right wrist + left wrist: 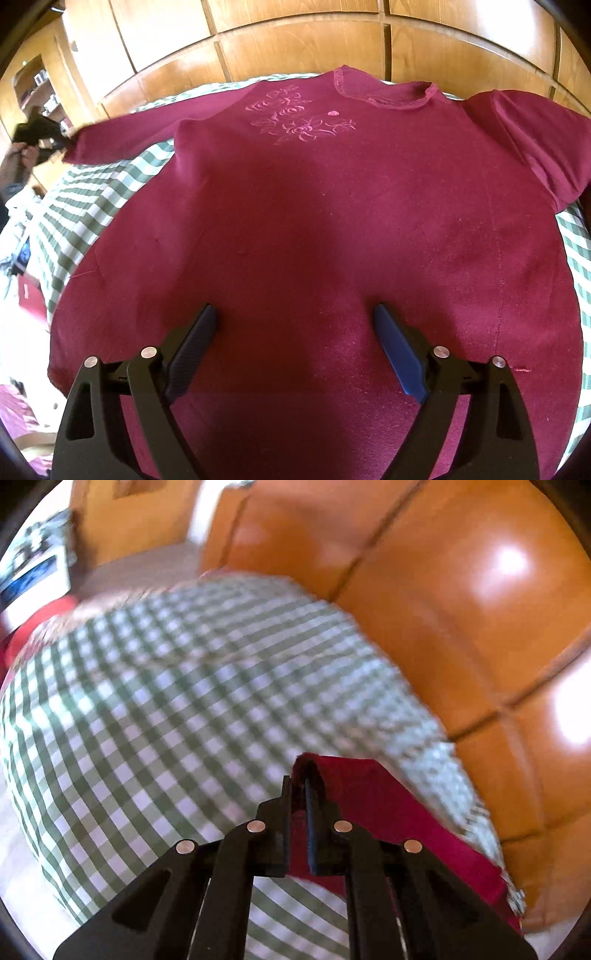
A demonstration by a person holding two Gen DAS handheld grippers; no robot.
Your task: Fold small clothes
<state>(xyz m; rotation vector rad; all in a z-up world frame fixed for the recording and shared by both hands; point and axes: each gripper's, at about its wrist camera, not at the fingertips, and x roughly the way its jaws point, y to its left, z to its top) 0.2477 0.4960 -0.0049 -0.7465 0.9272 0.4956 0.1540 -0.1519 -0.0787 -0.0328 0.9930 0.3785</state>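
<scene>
A dark red long-sleeved top (314,221) with pink flower embroidery lies spread flat, front up, on a green-and-white checked cloth (85,206). My right gripper (295,328) hovers open over its lower hem, nothing between the fingers. At the far left of the right wrist view my left gripper (61,142) holds the end of the top's left sleeve, stretched out sideways. In the left wrist view my left gripper (299,794) is shut on the red sleeve cuff (354,797) above the checked cloth (166,709). The right sleeve (535,136) lies folded up at the far right.
Wooden panelled cupboard doors (295,40) stand behind the table. An orange leather sofa (443,609) borders the checked cloth in the left wrist view. A person's hand (18,158) holds the left gripper. Red and pink items (29,299) lie off the table's left side.
</scene>
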